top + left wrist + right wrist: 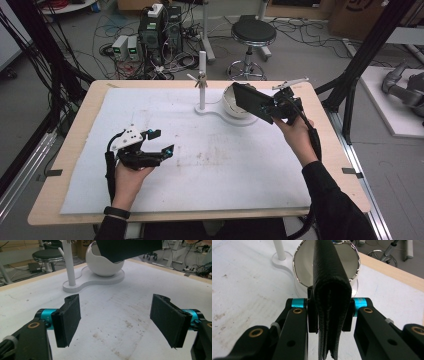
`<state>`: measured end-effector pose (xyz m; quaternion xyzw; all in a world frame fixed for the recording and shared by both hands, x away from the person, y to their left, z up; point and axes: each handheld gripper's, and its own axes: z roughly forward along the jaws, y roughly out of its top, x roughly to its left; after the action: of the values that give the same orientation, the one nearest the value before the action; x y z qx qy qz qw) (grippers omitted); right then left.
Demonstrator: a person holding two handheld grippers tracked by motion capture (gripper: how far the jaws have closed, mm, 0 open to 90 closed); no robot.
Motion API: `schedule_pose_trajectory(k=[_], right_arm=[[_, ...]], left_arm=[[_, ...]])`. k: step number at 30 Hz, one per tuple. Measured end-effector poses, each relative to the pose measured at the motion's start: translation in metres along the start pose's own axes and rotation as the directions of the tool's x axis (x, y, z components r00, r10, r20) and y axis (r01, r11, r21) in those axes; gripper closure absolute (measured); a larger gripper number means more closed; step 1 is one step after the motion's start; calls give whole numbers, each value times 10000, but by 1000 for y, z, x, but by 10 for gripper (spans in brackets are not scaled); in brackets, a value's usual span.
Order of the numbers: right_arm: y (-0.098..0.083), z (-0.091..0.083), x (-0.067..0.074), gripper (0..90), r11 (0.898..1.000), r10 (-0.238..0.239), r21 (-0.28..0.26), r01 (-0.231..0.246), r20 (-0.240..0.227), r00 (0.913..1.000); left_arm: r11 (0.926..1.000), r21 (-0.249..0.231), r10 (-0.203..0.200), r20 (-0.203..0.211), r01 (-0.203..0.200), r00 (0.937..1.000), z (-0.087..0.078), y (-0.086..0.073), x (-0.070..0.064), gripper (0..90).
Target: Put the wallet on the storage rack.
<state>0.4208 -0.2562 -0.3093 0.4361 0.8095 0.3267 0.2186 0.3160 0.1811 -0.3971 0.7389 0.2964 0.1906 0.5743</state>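
My right gripper [269, 111] is shut on a black leather wallet [248, 99] and holds it edge-up over a white bowl [230, 104] at the back of the table. In the right gripper view the pads [312, 315] press both sides of the folded wallet [329, 277], with the bowl [302, 262] just beyond it. My left gripper [161, 141] rests low over the mat at the front left, open, with nothing between its jaws. In the left gripper view it [116, 320] faces the bowl [100, 263] and the wallet [130, 248] above it.
The bowl sits on a white base that also carries an upright white post [202, 80] to its left. A stained white mat [200, 170] covers the wooden table [65, 150]. Behind the table stand a stool [253, 32] and electronics boxes [155, 27] amid floor cables.
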Motion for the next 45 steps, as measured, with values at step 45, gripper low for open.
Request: schedule_pose_trajectory(k=[45], right_arm=[[-17, -6, 5, 776, 9858, 562, -1593, -533, 138, 9983]], left_arm=[[10000, -13, -94, -39, 94, 9999, -5, -3, 0, 245]])
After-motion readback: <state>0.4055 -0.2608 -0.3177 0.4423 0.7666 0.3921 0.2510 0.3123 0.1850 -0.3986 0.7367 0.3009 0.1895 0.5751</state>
